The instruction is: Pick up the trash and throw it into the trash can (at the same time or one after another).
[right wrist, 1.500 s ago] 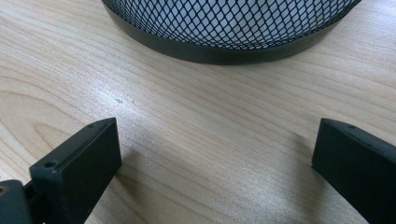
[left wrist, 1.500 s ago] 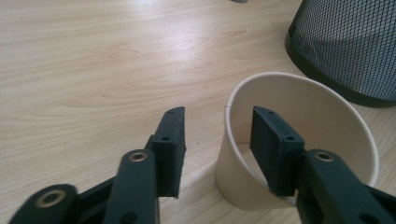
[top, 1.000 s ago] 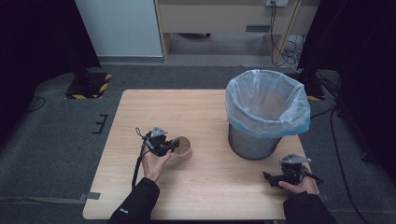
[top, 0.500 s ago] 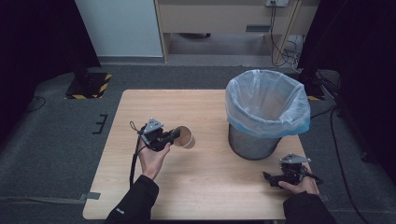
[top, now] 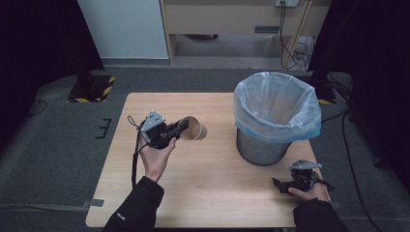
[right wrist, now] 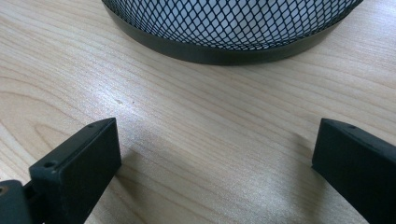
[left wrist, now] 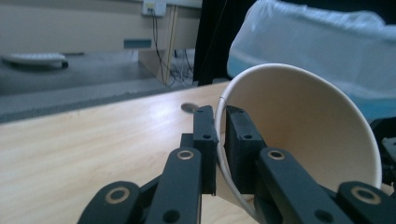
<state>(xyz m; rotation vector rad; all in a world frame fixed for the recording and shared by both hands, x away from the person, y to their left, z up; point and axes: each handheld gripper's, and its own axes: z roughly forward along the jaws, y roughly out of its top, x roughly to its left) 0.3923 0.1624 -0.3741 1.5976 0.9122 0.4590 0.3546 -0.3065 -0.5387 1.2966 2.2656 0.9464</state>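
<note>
A brown paper cup [top: 196,129] hangs on its side above the wooden table [top: 217,193], mouth toward my left gripper [top: 183,125]. That gripper is shut on the cup's rim. In the left gripper view the two jaws pinch the rim wall of the cup [left wrist: 303,126], one jaw inside and one outside, with my left gripper [left wrist: 220,126] pointing toward the bin. My right gripper [top: 300,181] rests on the table just in front of the bin [top: 275,111]. Seen in the right gripper view, my right gripper [right wrist: 215,158] stands wide open with bare wood between its jaws.
The mesh waste bin [right wrist: 233,23], lined with a pale plastic bag, stands at the table's right. Its base lies close ahead of the right jaws. Grey carpet surrounds the table, with a cabinet and cables at the back.
My left hand has lifted the cup off the table and carried it upward, tipping it onto its side. The right hand has kept still.
</note>
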